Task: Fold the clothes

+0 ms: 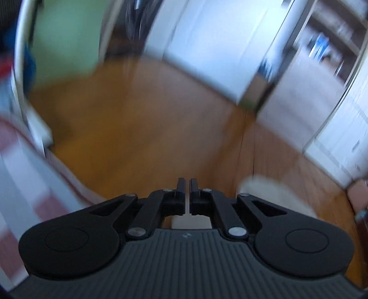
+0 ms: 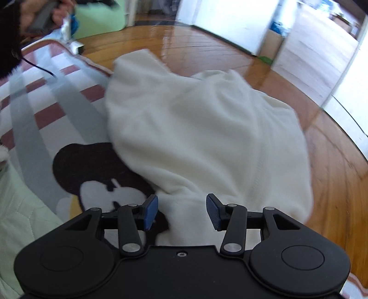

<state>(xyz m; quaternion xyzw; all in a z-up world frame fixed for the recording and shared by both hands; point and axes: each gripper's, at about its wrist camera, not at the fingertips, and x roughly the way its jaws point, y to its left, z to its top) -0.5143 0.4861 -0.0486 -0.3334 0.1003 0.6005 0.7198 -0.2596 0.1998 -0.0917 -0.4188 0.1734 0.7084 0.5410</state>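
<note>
A white fleece garment (image 2: 195,128) lies crumpled, half on a striped rug (image 2: 46,96) and half on the wooden floor. My right gripper (image 2: 181,212) is open, its blue pads (image 2: 150,212) on either side of the garment's near edge, not closed on it. My left gripper (image 1: 186,184) has its jaws nearly together, held above the wooden floor, with a bit of white showing under them; the view is blurred and I cannot tell whether cloth is pinched. A white patch of the garment (image 1: 271,193) shows at its lower right.
The rug with a dark cartoon print (image 2: 96,170) covers the left; it also shows in the left wrist view (image 1: 27,184). A pale green quilted cloth (image 2: 18,220) lies at lower left. A green cushion (image 2: 101,18) and white walls (image 2: 225,18) stand beyond the wooden floor (image 2: 333,161).
</note>
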